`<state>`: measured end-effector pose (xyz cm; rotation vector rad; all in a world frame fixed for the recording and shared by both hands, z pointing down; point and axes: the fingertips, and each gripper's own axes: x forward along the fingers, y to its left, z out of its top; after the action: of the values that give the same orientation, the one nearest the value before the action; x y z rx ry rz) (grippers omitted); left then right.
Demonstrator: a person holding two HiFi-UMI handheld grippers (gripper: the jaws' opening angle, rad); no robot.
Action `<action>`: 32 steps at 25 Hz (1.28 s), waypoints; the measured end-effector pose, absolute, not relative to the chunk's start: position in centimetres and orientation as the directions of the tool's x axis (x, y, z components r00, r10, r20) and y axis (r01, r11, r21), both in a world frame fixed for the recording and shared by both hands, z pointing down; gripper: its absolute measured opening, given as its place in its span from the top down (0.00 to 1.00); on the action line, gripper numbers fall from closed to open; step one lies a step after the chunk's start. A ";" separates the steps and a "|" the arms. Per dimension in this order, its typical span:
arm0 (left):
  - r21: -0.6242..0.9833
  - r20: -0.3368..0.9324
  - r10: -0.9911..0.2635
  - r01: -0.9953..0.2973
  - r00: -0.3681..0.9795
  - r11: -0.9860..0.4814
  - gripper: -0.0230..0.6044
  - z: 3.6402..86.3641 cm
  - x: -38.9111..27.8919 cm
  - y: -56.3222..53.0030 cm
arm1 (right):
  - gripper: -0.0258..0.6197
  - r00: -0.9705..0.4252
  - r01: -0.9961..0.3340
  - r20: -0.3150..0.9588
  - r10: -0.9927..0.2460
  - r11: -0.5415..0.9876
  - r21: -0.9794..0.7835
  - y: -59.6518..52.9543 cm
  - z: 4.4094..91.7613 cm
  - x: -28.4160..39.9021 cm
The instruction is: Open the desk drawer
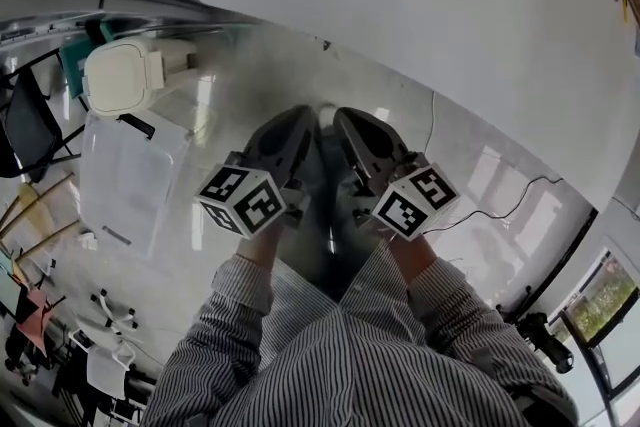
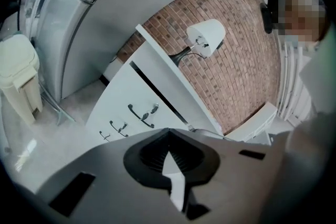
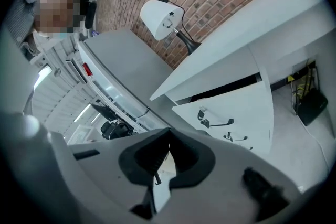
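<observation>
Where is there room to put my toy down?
The white desk top looks bare nearly all over; only the lamp stands at its brick wall end. The floor on the left is crowded with a bin, a clear box and chairs.

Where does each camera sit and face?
Head view: on the head, steeply down at floor; left claw, right claw, striped sleeves show.
Left gripper view: on left claw, facing drawers; its shut jaws show.
Right gripper view: on right claw, facing drawers; shut jaws show.
Shared: gripper views both show drawers, desk lamp.
</observation>
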<state>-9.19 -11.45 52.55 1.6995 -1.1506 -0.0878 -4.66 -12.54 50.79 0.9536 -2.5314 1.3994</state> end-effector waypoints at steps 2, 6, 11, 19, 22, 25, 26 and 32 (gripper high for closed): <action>0.777 0.442 -0.719 -0.630 0.537 0.007 0.95 53.7 -9.4 -12.0 | 0.93 -0.790 -0.552 0.349 -0.504 0.336 -0.763 -12.9 51.9 -4.6; 0.768 0.468 -0.716 -0.639 0.518 0.039 0.95 56.4 -10.3 -13.4 | 0.93 -0.787 -0.486 0.304 -0.537 0.236 -0.842 -13.8 55.1 -5.3; 0.795 0.452 -0.731 -0.603 0.511 0.070 0.94 59.1 -11.1 -14.6 | 0.93 -0.741 -0.449 0.308 -0.597 0.099 -0.888 -15.3 59.1 -5.4; 0.856 0.419 -0.749 -0.499 0.513 0.136 0.94 62.2 -12.0 -16.5 | 0.93 -0.666 -0.391 0.325 -0.671 -0.057 -0.919 -16.7 62.9 -4.2; 0.872 0.403 -0.749 -0.469 0.526 0.141 0.94 62.5 -11.8 -17.0 | 0.93 -0.640 -0.351 0.330 -0.693 -0.118 -0.929 -16.7 64.1 -3.7; 0.867 0.419 -0.742 -0.473 0.523 0.156 0.94 63.0 -12.1 -17.2 | 0.82 -0.621 -0.332 0.338 -0.707 -0.154 -0.931 -16.9 64.9 -3.6; 0.866 0.423 -0.740 -0.473 0.524 0.160 0.94 63.2 -12.3 -17.4 | 0.82 -0.615 -0.325 0.335 -0.713 -0.158 -0.933 -17.2 65.1 -3.6; 0.895 0.389 -0.721 -0.421 0.574 0.148 0.81 64.1 -11.6 -18.9 | 0.76 -0.584 -0.300 0.321 -0.746 -0.169 -0.939 -18.9 65.9 -3.4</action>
<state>-11.62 -18.95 64.07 1.4782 -1.0265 -0.2825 -3.42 -18.90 65.95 1.4951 -2.2013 2.2629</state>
